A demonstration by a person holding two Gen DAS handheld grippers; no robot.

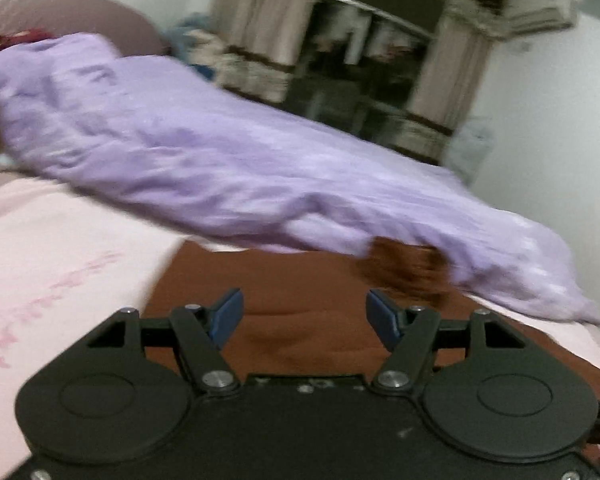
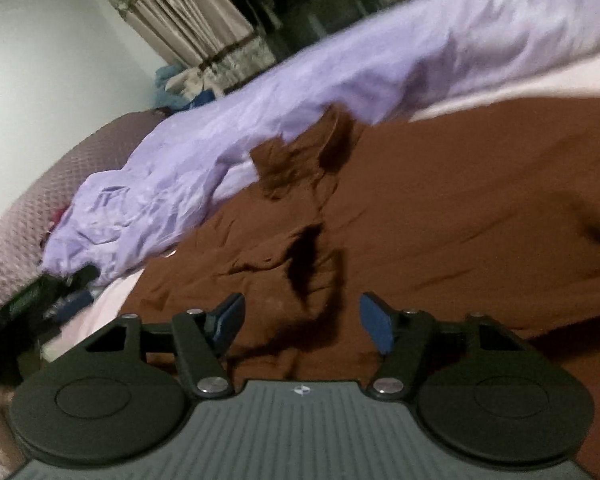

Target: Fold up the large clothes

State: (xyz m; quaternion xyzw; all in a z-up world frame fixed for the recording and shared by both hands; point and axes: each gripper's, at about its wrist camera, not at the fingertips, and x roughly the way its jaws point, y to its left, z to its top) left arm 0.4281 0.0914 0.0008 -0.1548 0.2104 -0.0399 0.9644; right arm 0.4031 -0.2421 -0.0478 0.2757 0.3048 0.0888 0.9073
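Observation:
A large brown garment [image 2: 440, 208] lies spread over a pink bed sheet [image 1: 60, 260]. In the left wrist view the brown garment [image 1: 300, 280] fills the area just ahead of my left gripper [image 1: 304, 316], whose blue pads stand apart over the cloth with nothing pinched between them. My right gripper [image 2: 302, 322] is open too, hovering low above a rumpled, folded-over part of the garment with a dark crease [image 2: 306, 260]. A loose brown flap [image 2: 284, 168] rests against the purple bedding. At the left edge of the right wrist view sits the dark, blurred left gripper [image 2: 66, 302].
A crumpled lilac duvet [image 1: 220, 152] runs along the far side of the bed. A quilted mauve headboard [image 2: 40, 196] stands beside it. Curtains [image 1: 260, 20] and a dark shelf unit [image 1: 360, 60] line the wall behind the bed.

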